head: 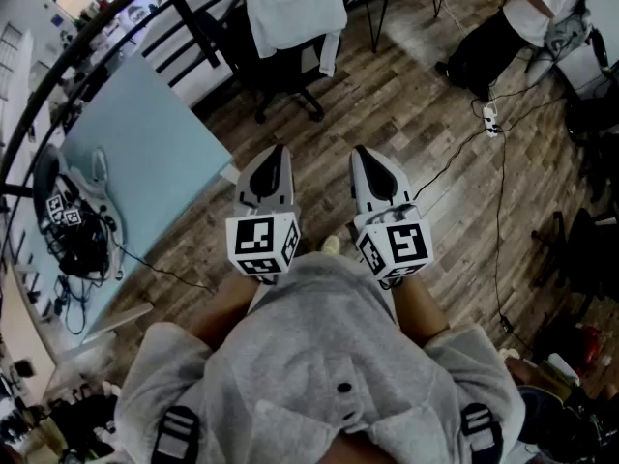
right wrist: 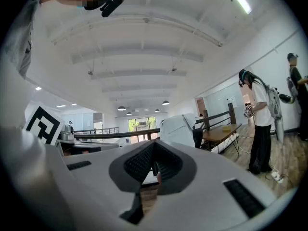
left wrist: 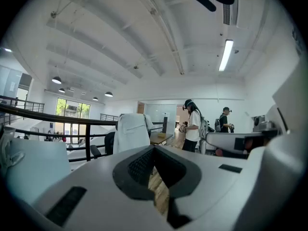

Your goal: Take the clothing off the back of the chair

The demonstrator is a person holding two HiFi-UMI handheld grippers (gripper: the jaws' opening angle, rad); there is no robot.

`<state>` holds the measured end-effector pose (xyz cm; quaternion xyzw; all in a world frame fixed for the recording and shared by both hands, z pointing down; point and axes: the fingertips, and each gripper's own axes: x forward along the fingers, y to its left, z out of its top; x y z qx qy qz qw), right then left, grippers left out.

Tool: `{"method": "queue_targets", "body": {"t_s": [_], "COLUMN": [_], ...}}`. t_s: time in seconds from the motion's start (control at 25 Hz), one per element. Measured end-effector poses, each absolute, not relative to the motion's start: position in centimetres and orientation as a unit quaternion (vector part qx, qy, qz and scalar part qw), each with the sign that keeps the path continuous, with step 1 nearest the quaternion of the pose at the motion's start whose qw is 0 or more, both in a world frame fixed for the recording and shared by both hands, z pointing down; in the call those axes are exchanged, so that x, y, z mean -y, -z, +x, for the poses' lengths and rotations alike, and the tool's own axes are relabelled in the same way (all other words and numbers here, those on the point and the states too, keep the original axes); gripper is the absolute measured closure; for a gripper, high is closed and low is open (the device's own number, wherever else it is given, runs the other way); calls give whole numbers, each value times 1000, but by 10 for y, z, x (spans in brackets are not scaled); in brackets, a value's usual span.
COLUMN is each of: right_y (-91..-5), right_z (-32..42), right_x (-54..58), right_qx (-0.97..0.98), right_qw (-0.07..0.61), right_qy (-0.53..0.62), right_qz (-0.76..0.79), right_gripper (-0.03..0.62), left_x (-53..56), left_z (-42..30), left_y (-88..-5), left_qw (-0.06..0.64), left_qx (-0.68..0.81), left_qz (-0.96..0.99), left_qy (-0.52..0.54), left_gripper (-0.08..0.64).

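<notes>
Person holds left gripper [head: 275,155] and right gripper [head: 365,155] side by side above wood floor [head: 435,133], both pairs of jaws pressed together, nothing between. White clothing [head: 290,8] drapes back of black chair [head: 286,80] far ahead, well apart from grippers. Pale blue table [head: 145,162] at left.
</notes>
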<state>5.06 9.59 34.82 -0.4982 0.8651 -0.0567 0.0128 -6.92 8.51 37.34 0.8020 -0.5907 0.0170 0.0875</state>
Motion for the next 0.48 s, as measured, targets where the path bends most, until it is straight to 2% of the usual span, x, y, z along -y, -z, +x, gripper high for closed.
{"method": "queue_targets", "body": {"t_s": [0.48], "right_y": [-341], "right_z": [64], "right_x": [-105], "right_qx": [-868], "right_qw": [35], "right_qy": [59], "right_qz": [-492], "right_gripper": [580], "left_x": [-94], "left_z": [-58], "left_y": [-373], "left_qw": [86], "left_qx": [585], "left_qz": [806], "left_qy": [-13], "left_gripper": [548]}}
